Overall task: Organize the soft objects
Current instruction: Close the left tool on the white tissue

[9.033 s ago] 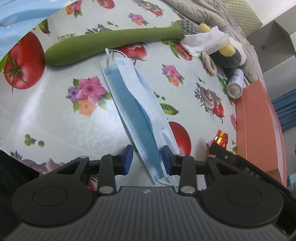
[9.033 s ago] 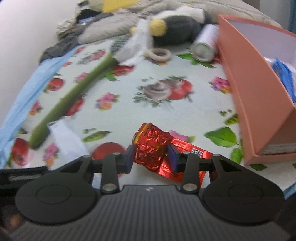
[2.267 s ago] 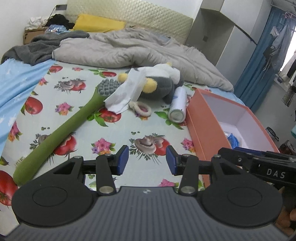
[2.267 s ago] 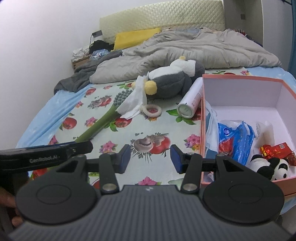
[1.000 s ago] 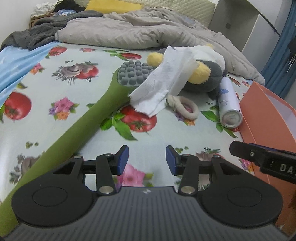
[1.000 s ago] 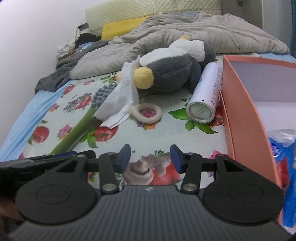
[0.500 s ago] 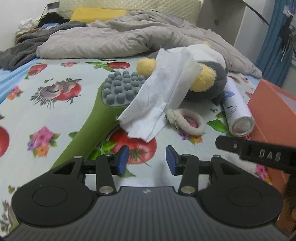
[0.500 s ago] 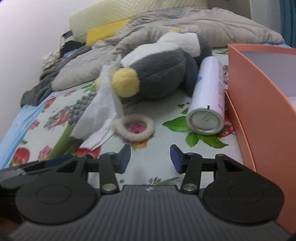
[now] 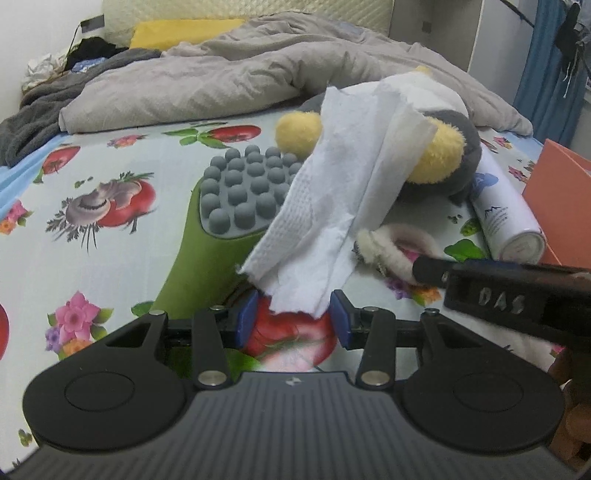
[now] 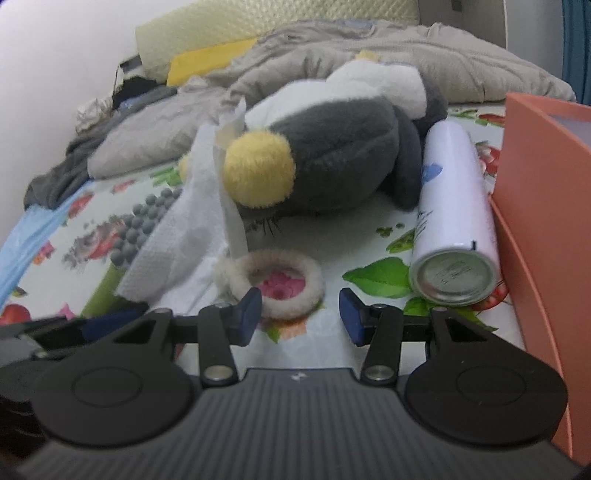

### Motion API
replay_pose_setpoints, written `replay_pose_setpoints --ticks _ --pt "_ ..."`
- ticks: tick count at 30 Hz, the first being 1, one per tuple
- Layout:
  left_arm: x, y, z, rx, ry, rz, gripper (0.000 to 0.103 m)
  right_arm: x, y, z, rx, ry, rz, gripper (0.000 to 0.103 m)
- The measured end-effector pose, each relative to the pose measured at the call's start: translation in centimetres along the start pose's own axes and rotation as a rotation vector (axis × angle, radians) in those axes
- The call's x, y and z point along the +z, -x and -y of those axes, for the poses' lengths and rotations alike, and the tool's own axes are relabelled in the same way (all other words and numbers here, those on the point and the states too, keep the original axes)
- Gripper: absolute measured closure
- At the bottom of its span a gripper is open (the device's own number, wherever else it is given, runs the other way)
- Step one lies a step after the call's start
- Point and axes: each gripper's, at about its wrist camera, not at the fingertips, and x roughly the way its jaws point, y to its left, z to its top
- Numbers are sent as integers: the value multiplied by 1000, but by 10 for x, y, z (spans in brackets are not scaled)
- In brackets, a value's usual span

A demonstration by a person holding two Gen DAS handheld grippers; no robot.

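A white tissue (image 9: 343, 206) drapes from the plush penguin (image 9: 439, 155) down over the green massager's grey studded head (image 9: 243, 188). Its lower edge hangs between the blue pads of my left gripper (image 9: 293, 321), which is open and not pressing on it. A fluffy white ring (image 10: 277, 282) lies flat just ahead of my right gripper (image 10: 301, 314), also open; its near rim sits by the left pad. The penguin (image 10: 332, 173) lies on its side behind the ring. The tissue (image 10: 184, 236) shows at the left in the right wrist view.
A white spray can (image 10: 450, 229) lies beside the orange box (image 10: 539, 206) at the right. A grey duvet (image 9: 240, 74) and a yellow pillow (image 9: 177, 31) fill the back of the bed. The right gripper's body (image 9: 517, 295) crosses the left wrist view at the right.
Both grippers have moved forward and lower toward the bed. The tissue's edge now lies between the left pads, and the fluffy ring is close in front of the right pads.
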Motion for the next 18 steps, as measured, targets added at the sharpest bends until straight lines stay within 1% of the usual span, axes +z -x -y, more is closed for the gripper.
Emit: replay_pose_setpoints --ticks 1,2,4,5,6,7,8,9,11,13,15,17,18 --pt "1 -1 0 2 -8 -1 54 -1 -2 -1 -1 11 -8 56" --pt "1 -2 0 5 -10 0 58 -2 -4 -2 -3 23 -17 58" --pt "2 -3 0 8 -8 2 65 -5 -5 -4 -10 42 -18 74" --pt "2 -3 0 6 -8 2 67 -5 -5 -6 -15 53 -18 79" --pt "2 -3 0 6 -11 2 72 -5 -5 -6 -16 59 -18 87" --pt "2 -4 0 10 -13 2 78 -5 -5 -6 -14 59 -19 90" --pt "2 -4 0 15 -14 3 84 -5 -5 -6 -14 59 -20 90" --pt "2 -3 0 17 -11 2 86 -5 -5 -6 -16 60 -21 93" --pt "2 -3 -2 15 1 0 92 -4 -3 -5 -17 55 -22 93" --pt "2 -3 -3 17 9 0 93 -3 1 -4 -9 37 -21 93" --pt "2 -2 -4 16 17 1 94 -1 8 -2 2 7 0 91" --pt "1 -2 -4 17 20 3 94 2 11 0 -5 -14 26 87" --pt "1 -2 -4 16 24 4 94 3 10 1 -12 -23 32 71"
